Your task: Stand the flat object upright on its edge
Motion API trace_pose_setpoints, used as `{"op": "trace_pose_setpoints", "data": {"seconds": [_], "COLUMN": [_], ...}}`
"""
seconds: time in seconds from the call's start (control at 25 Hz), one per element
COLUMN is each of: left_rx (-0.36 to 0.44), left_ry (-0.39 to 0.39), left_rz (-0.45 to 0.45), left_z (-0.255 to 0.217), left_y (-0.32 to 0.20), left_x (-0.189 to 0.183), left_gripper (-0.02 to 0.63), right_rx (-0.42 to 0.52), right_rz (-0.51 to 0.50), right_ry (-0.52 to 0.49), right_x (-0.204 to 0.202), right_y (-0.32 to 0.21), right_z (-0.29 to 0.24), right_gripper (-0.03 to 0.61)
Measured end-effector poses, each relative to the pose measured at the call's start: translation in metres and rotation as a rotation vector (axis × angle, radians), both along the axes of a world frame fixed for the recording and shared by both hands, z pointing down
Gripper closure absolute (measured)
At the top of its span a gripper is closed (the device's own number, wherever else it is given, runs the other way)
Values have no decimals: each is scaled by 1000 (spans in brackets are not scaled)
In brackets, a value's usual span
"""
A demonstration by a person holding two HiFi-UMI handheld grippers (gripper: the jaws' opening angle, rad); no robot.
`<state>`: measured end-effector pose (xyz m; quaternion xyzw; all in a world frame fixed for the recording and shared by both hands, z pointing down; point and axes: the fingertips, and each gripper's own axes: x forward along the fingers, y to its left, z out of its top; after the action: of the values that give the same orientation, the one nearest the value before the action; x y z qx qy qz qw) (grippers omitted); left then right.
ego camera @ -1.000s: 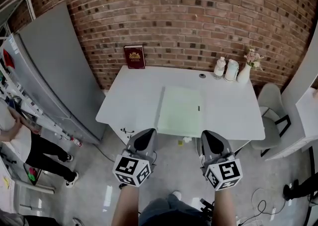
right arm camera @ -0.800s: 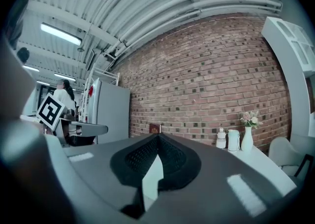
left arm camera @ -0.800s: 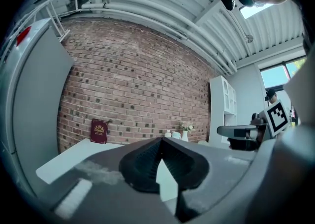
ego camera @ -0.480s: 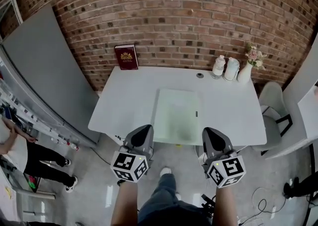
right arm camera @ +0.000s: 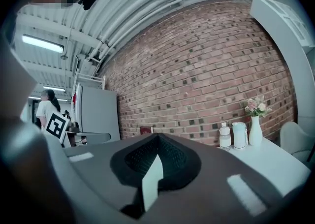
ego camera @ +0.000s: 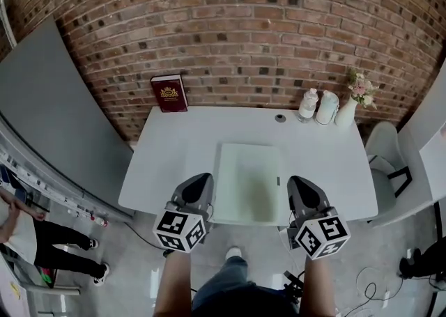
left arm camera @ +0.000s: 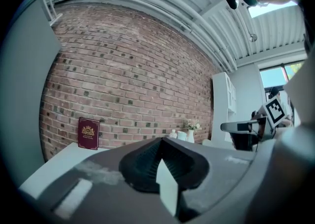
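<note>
One brick wall point(ego camera: 279, 30): faces you, behind everything.
White table point(ego camera: 174, 148): pushed against that wall.
Flat object point(ego camera: 249, 182): pale green board, lying flat mid-table by the front edge, between your two grippers.
Left gripper point(ego camera: 201, 182): your jaws pressed together, nothing between them; at the front edge, left of the board.
Right gripper point(ego camera: 300, 183): jaws likewise closed and empty; right of the board.
Red book point(ego camera: 169, 93): upright against the wall, rear left.
Vase point(ego camera: 346, 110): holds flowers, rear right, beside two white containers point(ego camera: 307, 104).
</note>
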<state>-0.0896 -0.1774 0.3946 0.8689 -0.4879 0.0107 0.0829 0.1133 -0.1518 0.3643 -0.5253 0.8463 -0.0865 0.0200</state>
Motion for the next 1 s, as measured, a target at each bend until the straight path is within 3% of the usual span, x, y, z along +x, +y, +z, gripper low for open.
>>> {"op": "trace_pose_setpoints", "data": {"seconds": [0.2, 0.4, 0.48, 0.56, 0.6, 0.76, 1.0], "left_rx": [-13, -58, -84, -103, -112, -167, -199], "left_ry": [-23, -13, -1, 4, 6, 18, -1], "left_rz": [35, 60, 78, 93, 103, 147, 158], "left_z": [6, 21, 27, 32, 35, 47, 59], "left_y": [-44, -81, -94, -104, -108, -120, -131], "left_x": [-2, -10, -11, -11, -10, -4, 2], "left_gripper": [615, 614, 500, 483, 475, 370, 367], "right_rx": [-33, -107, -130, -149, -159, -206, -284], "right_rz": [4, 16, 17, 15, 19, 30, 21], "right_ry": [47, 27, 33, 42, 48, 64, 78], "right_x": [-4, -5, -5, -5, -4, -1, 5], "right_y": [-40, -72, -84, -93, -97, -111, -123], "right_z": [12, 28, 34, 40, 43, 57, 76], "right_gripper": [578, 577, 567, 427, 410, 356, 342]}}
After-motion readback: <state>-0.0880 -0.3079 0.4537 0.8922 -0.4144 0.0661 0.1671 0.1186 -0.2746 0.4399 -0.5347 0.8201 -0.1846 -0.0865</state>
